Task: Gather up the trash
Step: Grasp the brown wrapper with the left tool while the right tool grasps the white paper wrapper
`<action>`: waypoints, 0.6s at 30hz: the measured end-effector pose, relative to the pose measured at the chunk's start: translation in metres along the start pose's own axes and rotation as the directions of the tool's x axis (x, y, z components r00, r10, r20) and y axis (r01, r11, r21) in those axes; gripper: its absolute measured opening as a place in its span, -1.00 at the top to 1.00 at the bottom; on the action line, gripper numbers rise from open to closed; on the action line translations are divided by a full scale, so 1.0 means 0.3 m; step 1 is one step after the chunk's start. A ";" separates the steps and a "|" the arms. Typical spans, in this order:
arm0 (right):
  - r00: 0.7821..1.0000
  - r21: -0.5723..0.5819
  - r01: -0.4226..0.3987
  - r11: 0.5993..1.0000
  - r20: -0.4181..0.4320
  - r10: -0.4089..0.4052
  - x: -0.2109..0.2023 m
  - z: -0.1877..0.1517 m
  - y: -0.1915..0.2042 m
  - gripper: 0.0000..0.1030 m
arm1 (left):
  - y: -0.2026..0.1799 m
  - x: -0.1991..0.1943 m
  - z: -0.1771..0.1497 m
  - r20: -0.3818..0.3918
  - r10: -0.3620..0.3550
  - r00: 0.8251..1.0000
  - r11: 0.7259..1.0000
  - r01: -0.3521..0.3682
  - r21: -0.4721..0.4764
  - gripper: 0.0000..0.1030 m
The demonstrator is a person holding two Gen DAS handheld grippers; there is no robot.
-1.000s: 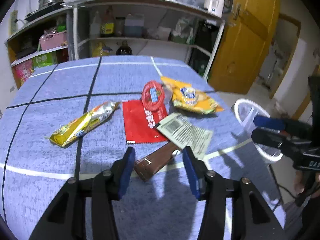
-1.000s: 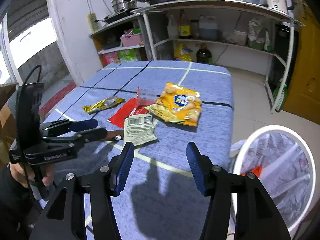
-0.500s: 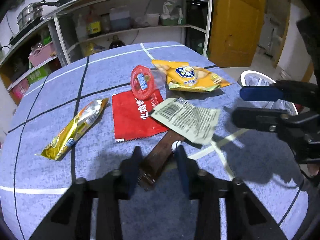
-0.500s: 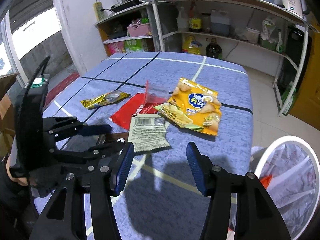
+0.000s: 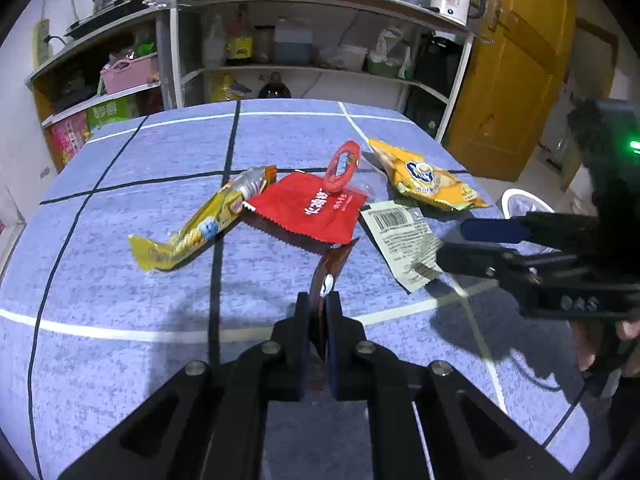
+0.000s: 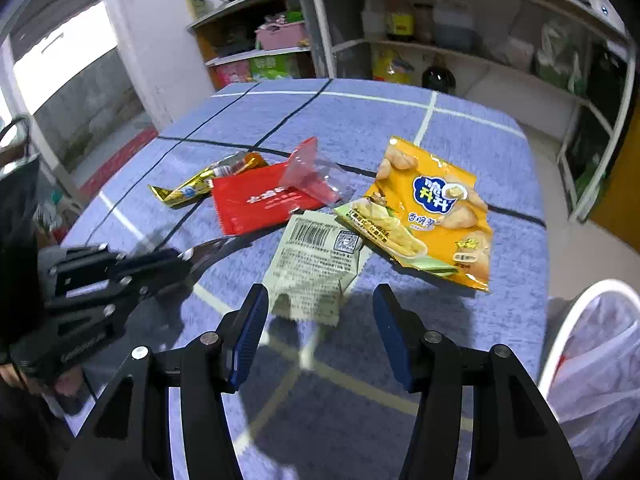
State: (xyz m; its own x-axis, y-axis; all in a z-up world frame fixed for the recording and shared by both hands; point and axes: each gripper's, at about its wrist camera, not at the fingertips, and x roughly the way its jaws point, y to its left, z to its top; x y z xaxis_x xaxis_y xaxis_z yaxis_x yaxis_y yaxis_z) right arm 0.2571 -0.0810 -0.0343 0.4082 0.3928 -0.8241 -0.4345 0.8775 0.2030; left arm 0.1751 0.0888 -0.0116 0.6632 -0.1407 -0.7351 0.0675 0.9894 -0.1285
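My left gripper [image 5: 317,312] is shut on a brown wrapper [image 5: 330,268], lifted on edge above the blue tablecloth [image 5: 120,300]; it also shows in the right wrist view [image 6: 208,252]. My right gripper [image 6: 320,320] is open and empty, just short of a pale green barcode wrapper [image 6: 316,264], also seen in the left wrist view [image 5: 404,240]. Other trash lies on the cloth: a red sachet [image 5: 316,208], a yellow stick wrapper [image 5: 200,228], a yellow snack bag [image 6: 432,208] and a red-rimmed clear cup lid [image 5: 340,166].
A white bin with a plastic liner [image 6: 592,360] stands off the table's right edge. Shelves with bottles and pots [image 5: 280,48] stand behind the table. A yellow door [image 5: 516,80] is at the back right.
My left gripper closed on the brown wrapper and lifted it on edge. My right gripper moved forward toward the barcode wrapper, still open.
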 end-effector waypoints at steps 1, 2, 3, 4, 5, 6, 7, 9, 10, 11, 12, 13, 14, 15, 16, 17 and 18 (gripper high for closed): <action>1.000 0.011 0.016 1.000 -0.008 -0.016 0.013 0.007 -0.003 -0.07 | 0.003 -0.003 0.000 0.003 -0.008 1.000 1.000 0.008 -0.002 0.86; 0.999 0.014 0.036 0.999 -0.019 -0.036 0.029 0.013 -0.001 -0.07 | 0.003 -0.008 -0.001 0.006 -0.014 1.000 1.000 0.014 -0.002 0.86; 0.998 0.013 0.049 0.999 -0.031 -0.048 0.044 0.014 0.002 -0.07 | 0.004 -0.012 -0.001 0.010 -0.017 1.000 1.000 0.017 0.000 0.86; 0.997 0.010 0.061 0.998 -0.044 -0.060 0.059 0.014 0.008 -0.07 | 0.005 -0.015 -0.001 0.012 -0.021 1.000 1.000 0.021 0.000 0.86; 0.996 -0.007 0.076 0.997 -0.038 -0.077 0.066 0.015 0.019 -0.08 | 0.006 -0.017 -0.002 0.013 -0.023 1.000 1.000 0.023 0.000 0.86; 0.995 -0.021 0.094 0.995 -0.041 -0.095 0.073 0.018 0.030 -0.08 | 0.009 -0.019 -0.003 0.015 -0.027 1.000 1.000 0.027 -0.002 0.86; 0.993 -0.032 0.108 0.994 -0.042 -0.109 0.078 0.016 0.040 -0.07 | 0.012 -0.020 -0.003 0.015 -0.029 0.999 1.000 0.029 -0.005 0.86; 0.992 -0.050 0.119 0.992 -0.037 -0.121 0.081 0.007 0.058 0.45 | 0.023 -0.025 -0.002 0.019 -0.031 0.999 0.999 0.031 -0.011 0.86; 0.990 -0.063 0.137 0.988 -0.036 -0.140 0.083 0.003 0.068 0.54 | 0.028 -0.028 -0.002 0.022 -0.033 0.999 0.999 0.033 -0.015 0.86; 0.988 -0.070 0.148 0.987 -0.033 -0.150 0.084 0.000 0.073 0.57 | 0.032 -0.032 -0.003 0.025 -0.036 0.999 0.999 0.036 -0.019 0.86; 0.988 -0.068 0.151 0.986 -0.031 -0.154 0.083 -0.003 0.072 0.62 | 0.034 -0.035 -0.002 0.028 -0.038 0.999 0.999 0.038 -0.021 0.86; 0.986 -0.061 0.160 0.985 -0.029 -0.162 0.082 -0.003 0.068 0.67 | 0.035 -0.039 -0.002 0.032 -0.038 0.999 0.999 0.039 -0.022 0.86; 0.986 -0.054 0.161 0.985 -0.028 -0.163 0.081 -0.003 0.061 0.78 | 0.034 -0.044 -0.002 0.037 -0.041 0.998 0.999 0.042 -0.024 0.86; 0.987 -0.047 0.156 0.987 -0.027 -0.157 0.077 -0.005 0.057 0.80 | 0.033 -0.048 -0.002 0.042 -0.044 0.998 0.999 0.045 -0.024 0.87; 0.988 -0.043 0.152 0.987 -0.025 -0.153 0.074 -0.006 0.055 0.82 | 0.033 -0.052 -0.002 0.046 -0.045 0.998 0.999 0.046 -0.024 0.87; 0.988 -0.042 0.152 0.988 -0.023 -0.153 0.070 -0.007 0.057 0.85 | 0.033 -0.055 -0.003 0.049 -0.045 0.998 0.999 0.046 -0.024 0.87; 0.988 -0.044 0.151 0.988 -0.021 -0.152 0.062 -0.010 0.061 0.86 | 0.032 -0.058 -0.003 0.051 -0.046 0.998 0.999 0.047 -0.025 0.87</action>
State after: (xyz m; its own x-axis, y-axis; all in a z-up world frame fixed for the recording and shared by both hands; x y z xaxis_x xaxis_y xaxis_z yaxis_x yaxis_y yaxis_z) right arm 0.2544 -0.0585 -0.0474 0.4526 0.2488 -0.8563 -0.4027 0.9138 0.0526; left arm 0.1636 0.1006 -0.0007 0.6968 -0.1840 -0.6933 0.0804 0.9805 -0.1795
